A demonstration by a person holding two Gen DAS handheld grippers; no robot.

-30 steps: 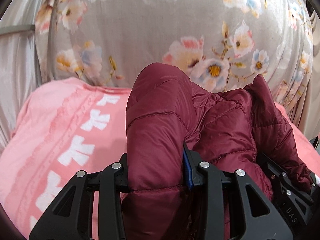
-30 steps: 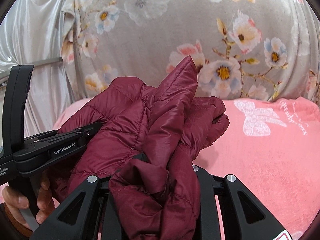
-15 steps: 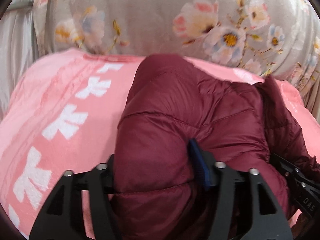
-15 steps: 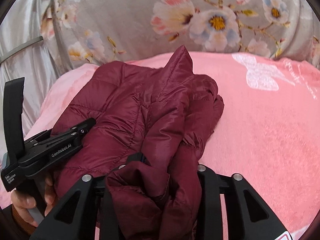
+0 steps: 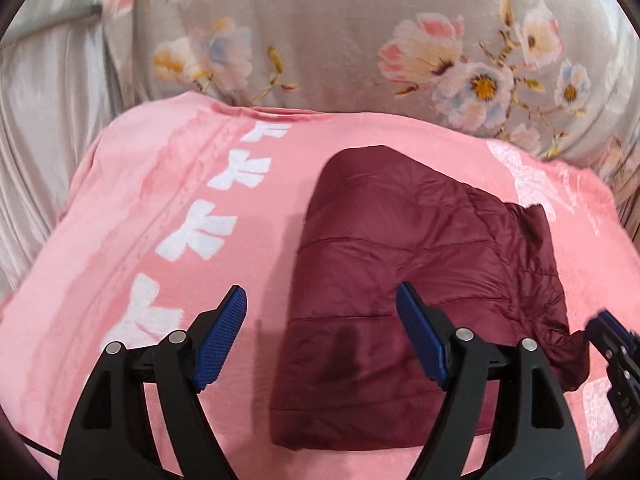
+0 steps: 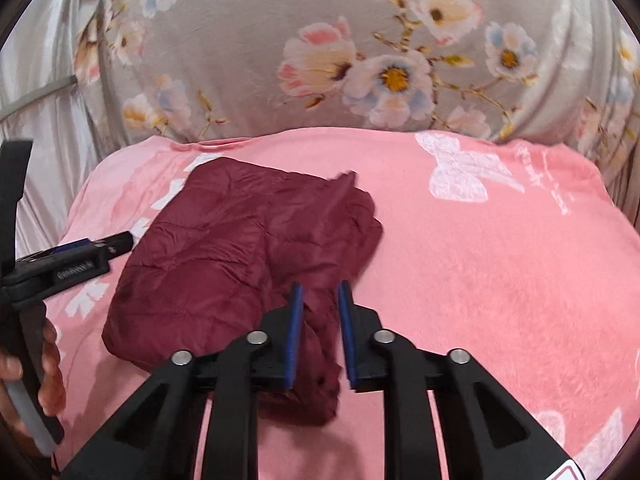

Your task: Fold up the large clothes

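Maroon quilted jacket (image 5: 420, 264) lies folded in a compact block on pink blanket (image 5: 120, 220), puffy, stitched panels showing, one loose flap at its right edge. Left gripper (image 5: 322, 336): jaws have just been opening, now wide, nothing gripped; jacket's near-left corner sits ahead between the pads. Right gripper (image 6: 319, 332): jaws have just been closing, now narrow, jacket fold between the pads, contact unclear. Blanket bare to the right of right gripper. Floral curtain (image 6: 360, 60) backs the far edge. A hand (image 6: 44, 368) holds the left tool.

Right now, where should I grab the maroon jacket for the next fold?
Probably take the maroon jacket by its near hem corner, coming from the near edge of the pink blanket. That quilted edge lies flat and thin; the right side is bunched and thick.
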